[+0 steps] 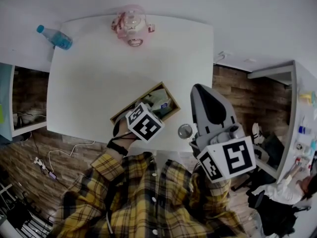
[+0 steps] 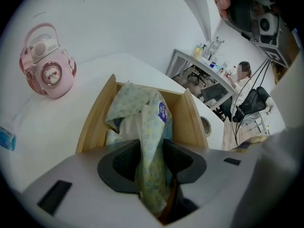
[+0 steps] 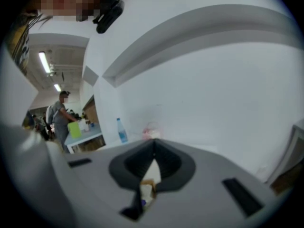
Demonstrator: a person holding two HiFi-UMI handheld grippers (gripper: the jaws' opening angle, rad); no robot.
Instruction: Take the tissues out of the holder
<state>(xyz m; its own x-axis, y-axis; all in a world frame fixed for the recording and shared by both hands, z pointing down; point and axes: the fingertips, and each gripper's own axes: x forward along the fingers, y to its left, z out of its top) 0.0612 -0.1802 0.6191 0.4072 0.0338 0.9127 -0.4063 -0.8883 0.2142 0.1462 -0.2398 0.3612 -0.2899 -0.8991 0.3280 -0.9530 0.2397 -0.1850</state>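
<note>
A wooden holder (image 1: 166, 89) stands near the table's front edge, with pale patterned tissue packets (image 1: 159, 102) in it. In the left gripper view the holder (image 2: 95, 122) lies straight ahead and one soft packet (image 2: 151, 141) rises out of it, pinched between the two dark pads of my left gripper (image 2: 152, 163). In the head view the left gripper (image 1: 148, 109) sits over the holder's near end, mostly hidden under its marker cube. My right gripper (image 1: 210, 100) hangs to the right of the holder, off the table's edge, with its jaws shut (image 3: 153, 144) and nothing between them.
A pink kettle-like bottle (image 1: 131, 26) stands at the table's far edge and a blue water bottle (image 1: 55, 37) lies at its far left corner. A small round object (image 1: 185, 131) sits at the front edge beside the holder. A desk with clutter stands at the right.
</note>
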